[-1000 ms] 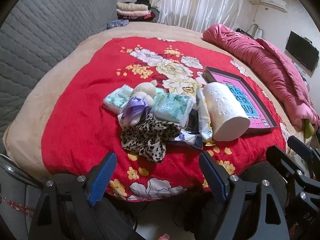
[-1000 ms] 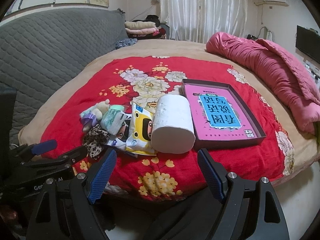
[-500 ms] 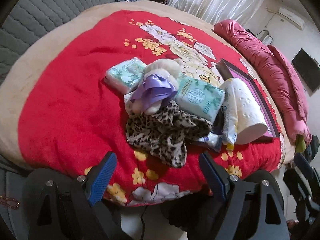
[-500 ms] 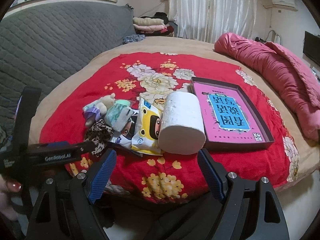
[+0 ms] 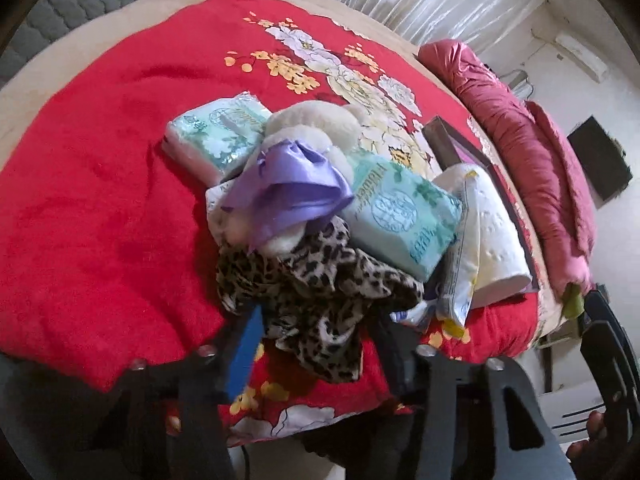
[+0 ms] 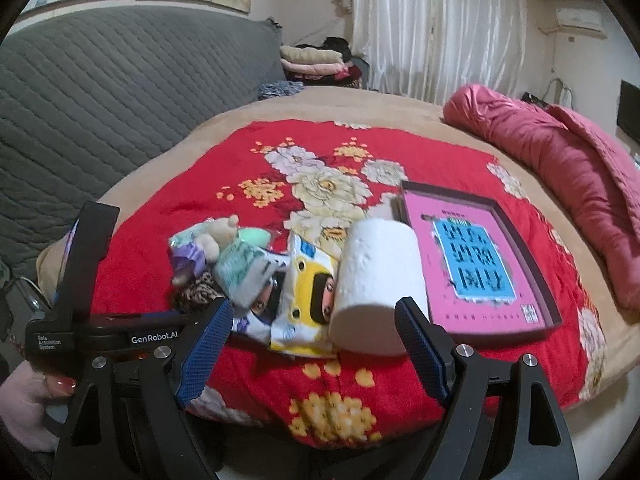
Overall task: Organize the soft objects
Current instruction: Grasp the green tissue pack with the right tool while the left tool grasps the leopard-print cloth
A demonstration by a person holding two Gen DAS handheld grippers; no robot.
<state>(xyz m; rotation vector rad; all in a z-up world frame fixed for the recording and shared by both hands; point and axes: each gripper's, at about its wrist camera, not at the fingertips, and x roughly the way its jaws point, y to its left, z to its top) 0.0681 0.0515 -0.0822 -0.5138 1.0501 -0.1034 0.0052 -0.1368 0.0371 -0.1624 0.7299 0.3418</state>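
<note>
Soft things are heaped on a red flowered blanket (image 5: 100, 200). A leopard-print cloth (image 5: 320, 288) lies at the front of the heap. Behind it are a cream plush toy (image 5: 308, 124) with a purple ribbon (image 5: 288, 188) and two green tissue packs (image 5: 216, 132) (image 5: 400, 216). A white paper roll (image 6: 376, 272) and a yellow wipes pack (image 6: 308, 296) lie to the right. My left gripper (image 5: 318, 344) points down at the cloth. Its jaws are closing, with the cloth's near edge between them. My right gripper (image 6: 316, 344) is open just short of the paper roll, holding nothing.
A shallow box with a pink and blue sheet (image 6: 472, 264) lies right of the roll. A rolled pink quilt (image 6: 560, 152) runs along the bed's right side. A grey quilted headboard (image 6: 100, 100) stands at the left. A hand (image 6: 52, 384) holds the left gripper.
The left gripper came down and closer to the heap, and its jaws narrowed around the leopard cloth's edge. The right gripper edged nearer the paper roll.
</note>
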